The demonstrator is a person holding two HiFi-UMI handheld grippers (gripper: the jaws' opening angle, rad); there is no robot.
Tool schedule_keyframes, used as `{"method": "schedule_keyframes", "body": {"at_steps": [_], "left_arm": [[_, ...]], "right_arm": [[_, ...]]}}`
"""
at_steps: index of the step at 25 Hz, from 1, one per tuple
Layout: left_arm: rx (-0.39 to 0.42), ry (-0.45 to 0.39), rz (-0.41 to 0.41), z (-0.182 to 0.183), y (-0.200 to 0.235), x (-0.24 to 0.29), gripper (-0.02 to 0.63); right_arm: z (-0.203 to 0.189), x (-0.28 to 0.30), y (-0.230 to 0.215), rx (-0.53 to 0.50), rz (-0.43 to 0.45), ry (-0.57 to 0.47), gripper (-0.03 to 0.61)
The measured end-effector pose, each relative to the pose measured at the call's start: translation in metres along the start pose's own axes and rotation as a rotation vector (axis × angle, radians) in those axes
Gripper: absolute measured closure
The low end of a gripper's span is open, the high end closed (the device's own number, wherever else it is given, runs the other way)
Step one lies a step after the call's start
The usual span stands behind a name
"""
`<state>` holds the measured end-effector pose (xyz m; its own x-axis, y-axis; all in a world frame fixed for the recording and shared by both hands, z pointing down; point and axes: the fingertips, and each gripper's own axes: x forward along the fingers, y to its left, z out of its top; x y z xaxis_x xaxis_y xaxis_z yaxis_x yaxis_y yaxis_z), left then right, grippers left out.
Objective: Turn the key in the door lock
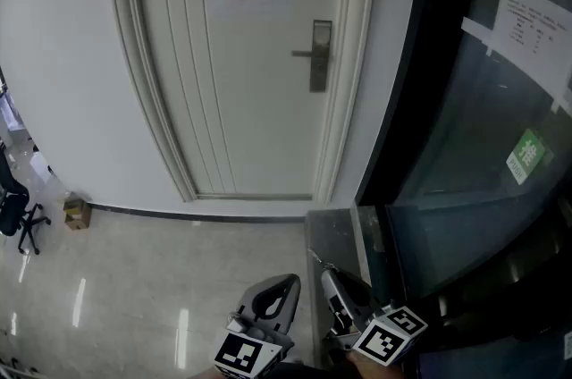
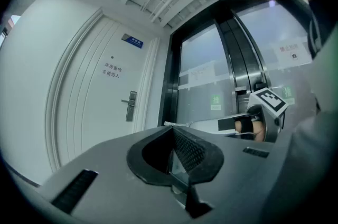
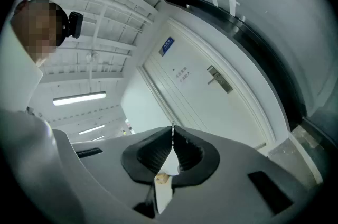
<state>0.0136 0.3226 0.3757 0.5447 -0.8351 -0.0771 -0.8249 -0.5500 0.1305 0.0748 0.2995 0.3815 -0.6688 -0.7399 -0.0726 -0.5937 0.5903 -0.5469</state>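
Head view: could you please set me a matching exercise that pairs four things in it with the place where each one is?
Things:
1. lever handle
2. cardboard box
3. green sign
4. key

Places:
A. on the glass at right
B. in the jaws of the right gripper
C. on the white door
D. on the floor by the wall

Pairs: 1-C, 2-D, 3-A, 4-B

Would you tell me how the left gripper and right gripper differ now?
The right gripper pinches a thin metal sliver, probably the key; the left gripper is closed on nothing. The right gripper hangs over the grey ledge, the left gripper over the floor. Both are shut, well short of the door lock.
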Motion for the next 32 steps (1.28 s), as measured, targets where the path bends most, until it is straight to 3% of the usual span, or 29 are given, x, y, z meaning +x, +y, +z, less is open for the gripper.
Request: {"method": "schedule_keyframes", "body": {"at_steps": [13,18,26,32], "left_arm": [[0.023,-0.029,-0.033,0.026,0.126,0.093,0.609],[-0.026,-0.006,-0.043,0.015,0.168,0.122,0.609],[-0.061,0.029,-0.048,0.015,0.202,0.16,0.609],[-0.061,0.048,-0.048,0.01,0.22,0.208,0.609]], "right_arm": [[0.041,0.144,-0.043,-0.025,-0.025,-0.044,0.557],[0.042,0.19,-0.065,-0.09,-0.052,-0.018,0.557],[0.071,0.233,-0.095,-0.103,-0.104,-0.006,0.557],[0.095,0.268,-0.14,-0.022,-0.09,-0.021,0.557]]}}
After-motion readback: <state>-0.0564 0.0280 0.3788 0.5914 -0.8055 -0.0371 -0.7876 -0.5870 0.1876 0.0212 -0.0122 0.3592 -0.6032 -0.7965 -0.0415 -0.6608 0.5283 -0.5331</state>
